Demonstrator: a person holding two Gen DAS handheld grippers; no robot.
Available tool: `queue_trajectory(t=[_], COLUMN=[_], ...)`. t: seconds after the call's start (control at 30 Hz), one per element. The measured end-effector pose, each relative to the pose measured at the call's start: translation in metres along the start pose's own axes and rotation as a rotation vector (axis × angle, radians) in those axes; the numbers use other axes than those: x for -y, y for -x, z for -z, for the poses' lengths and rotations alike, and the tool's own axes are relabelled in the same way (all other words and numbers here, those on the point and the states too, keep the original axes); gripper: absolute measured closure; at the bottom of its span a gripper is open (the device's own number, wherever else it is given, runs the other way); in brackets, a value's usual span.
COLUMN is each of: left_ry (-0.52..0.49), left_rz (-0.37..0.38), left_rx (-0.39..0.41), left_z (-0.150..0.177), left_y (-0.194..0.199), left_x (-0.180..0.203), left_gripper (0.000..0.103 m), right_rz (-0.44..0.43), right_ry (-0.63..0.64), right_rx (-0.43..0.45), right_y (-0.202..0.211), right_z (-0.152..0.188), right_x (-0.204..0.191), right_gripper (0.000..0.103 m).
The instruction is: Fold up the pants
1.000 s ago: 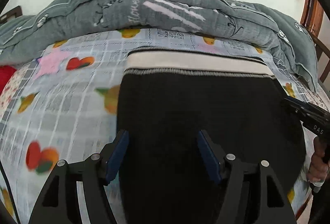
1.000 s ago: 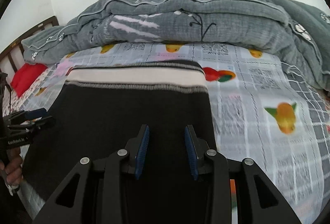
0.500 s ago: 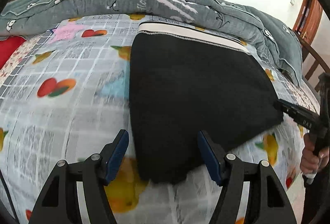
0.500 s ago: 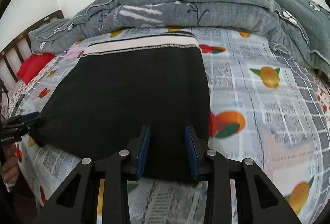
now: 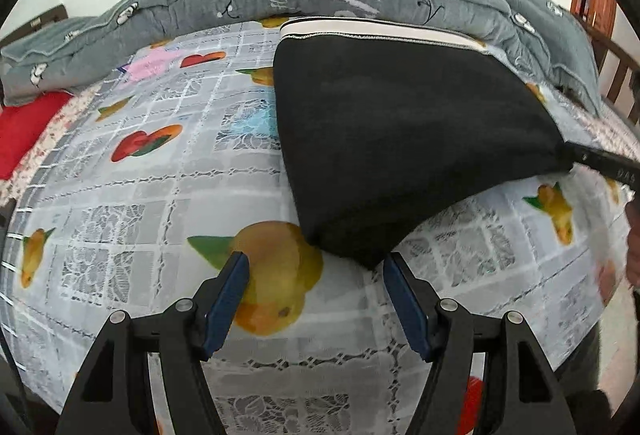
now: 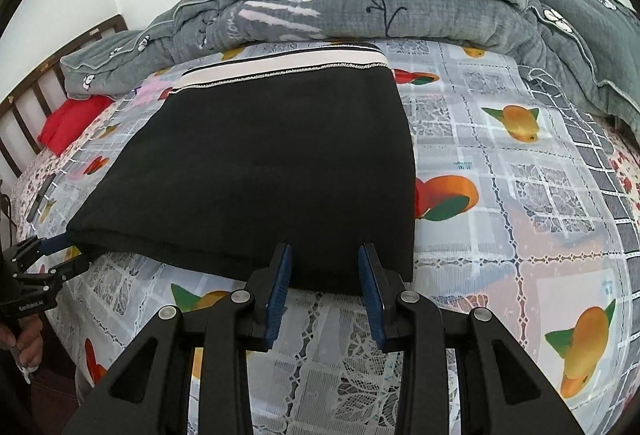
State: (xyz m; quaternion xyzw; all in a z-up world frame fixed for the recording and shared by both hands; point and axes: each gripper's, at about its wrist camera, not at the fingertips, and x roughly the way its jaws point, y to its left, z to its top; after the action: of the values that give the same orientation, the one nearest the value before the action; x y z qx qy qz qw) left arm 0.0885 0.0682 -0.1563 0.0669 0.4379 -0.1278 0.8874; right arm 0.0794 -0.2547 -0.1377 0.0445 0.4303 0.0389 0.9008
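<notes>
While spread on the fruit-printed grey bedsheet (image 6: pixel 520 195), folded black fabric pants (image 6: pixel 260 163) with white waistband. Left hand-held gripper (image 5: pixel 316 287): released, near corner. Right hand-held gripper (image 6: pixel 324 279): parted, astride hem.

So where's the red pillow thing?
The red cushion lies at the far left of the bed in both views, beside the wooden bed rail and just under the end of the grey quilt, left of the black pants.
</notes>
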Motion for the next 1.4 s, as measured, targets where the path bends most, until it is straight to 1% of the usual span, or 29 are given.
queue_trajectory(t=[0.13, 0.27, 0.37, 0.4, 0.43, 0.5, 0.6, 0.7, 0.8, 0.87, 0.9, 0.93, 0.97, 1.0, 1.03, 1.07, 1.1, 1.17, 1.2, 1.27, 1.3, 1.37, 1.4], left_ry=[-0.032, -0.021, -0.013, -0.012, -0.009, -0.005, -0.028, -0.028, -0.063, -0.054, -0.037, -0.016, 0.008, 0.029, 0.066, 0.101, 0.149, 0.214, 0.217, 0.196, 0.178, 0.135, 0.103], left_rz=[-0.027, -0.051, -0.046, -0.043, -0.033, -0.012, -0.016, 0.005, -0.006, -0.002, 0.011, 0.031, 0.054, 0.057, 0.038, 0.022, 0.031, 0.089, 0.111, 0.116, 0.131, 0.172, 0.171], left_rx=[0.007, 0.009, 0.016, 0.019, 0.024, 0.028, 0.020, 0.015, 0.017, 0.025, 0.026, 0.031, 0.047, 0.062, 0.083, 0.091, 0.078, 0.056, 0.056, 0.053, 0.051, 0.054, 0.065], left_z=[0.005, 0.003, -0.001, -0.003, -0.005, -0.008, -0.010, -0.012, -0.010, -0.010, -0.010, -0.011, -0.012, -0.013, -0.014, -0.014, -0.015, -0.012, -0.010, -0.007, -0.004, 0.002, 0.005], left_y=[0.003, 0.003, 0.001, 0.000, 0.000, 0.000, -0.004, -0.004, -0.002, -0.001, -0.001, -0.001, -0.001, -0.001, 0.000, -0.001, -0.004, -0.008, -0.007, -0.002, 0.001, 0.008, 0.013], left_x=[0.001, -0.003, -0.002, -0.001, 0.001, 0.003, 0.006, 0.005, 0.008, 0.007, 0.005, 0.004, 0.002, 0.000, -0.003, -0.008, -0.016, -0.027, -0.028, -0.026, -0.024, -0.021, -0.018], left_gripper=[0.035, 0.035, 0.036, 0.037, 0.042, 0.045, 0.045, 0.047, 0.047, 0.050, 0.056, 0.068, 0.077, 0.092, 0.095, 0.096, 0.096, 0.096, 0.095, 0.092, 0.092, 0.080, 0.066], right_rz=[0.000, 0.004, 0.006, 0.006, 0.007, 0.005, 0.002, -0.001, 0.002, 0.000, -0.001, -0.001, 0.000, 0.001, 0.002, 0.002, -0.001, -0.006, -0.003, 0.001, 0.001, -0.001, -0.004], right_ry=[0.001, 0.000, -0.001, 0.000, 0.000, -0.003, -0.004, -0.010, -0.010, -0.009, -0.009, -0.008, -0.008, -0.005, 0.000, 0.005, 0.007, 0.010, 0.016, 0.023, 0.023, 0.015, 0.008], right_rx=[-0.001, -0.003, -0.006, -0.007, -0.008, -0.011, -0.014, -0.018, -0.021, -0.020, -0.021, -0.022, -0.023, -0.025, -0.026, -0.027, -0.028, -0.035, -0.036, -0.036, -0.036, -0.030, -0.025], right_y=[0.001, 0.002, 0.003, 0.003, 0.003, 0.003, 0.004, 0.003, 0.002, 0.002, 0.001, 0.001, 0.000, 0.000, -0.001, -0.001, 0.000, 0.000, 0.000, 0.000, 0.001, 0.002, 0.003], right_z=[0.000, 0.002, 0.004, 0.004, 0.004, 0.005, 0.006, 0.006, 0.007, 0.007, 0.007, 0.007, 0.007, 0.007, 0.008, 0.008, 0.008, 0.010, 0.011, 0.013, 0.013, 0.011, 0.010], right_x=[0.000, 0.000, 0.000, 0.000, -0.001, -0.001, 0.000, -0.001, -0.003, -0.004, -0.004, -0.005, -0.006, -0.007, -0.008, -0.008, -0.009, -0.009, -0.008, -0.007, -0.007, -0.005, -0.004], right_gripper=[0.069, 0.069, 0.069, 0.069, 0.069, 0.069, 0.069, 0.069, 0.069, 0.069, 0.069, 0.069, 0.069, 0.069, 0.069, 0.069, 0.069, 0.069, 0.069, 0.069, 0.069, 0.069, 0.069])
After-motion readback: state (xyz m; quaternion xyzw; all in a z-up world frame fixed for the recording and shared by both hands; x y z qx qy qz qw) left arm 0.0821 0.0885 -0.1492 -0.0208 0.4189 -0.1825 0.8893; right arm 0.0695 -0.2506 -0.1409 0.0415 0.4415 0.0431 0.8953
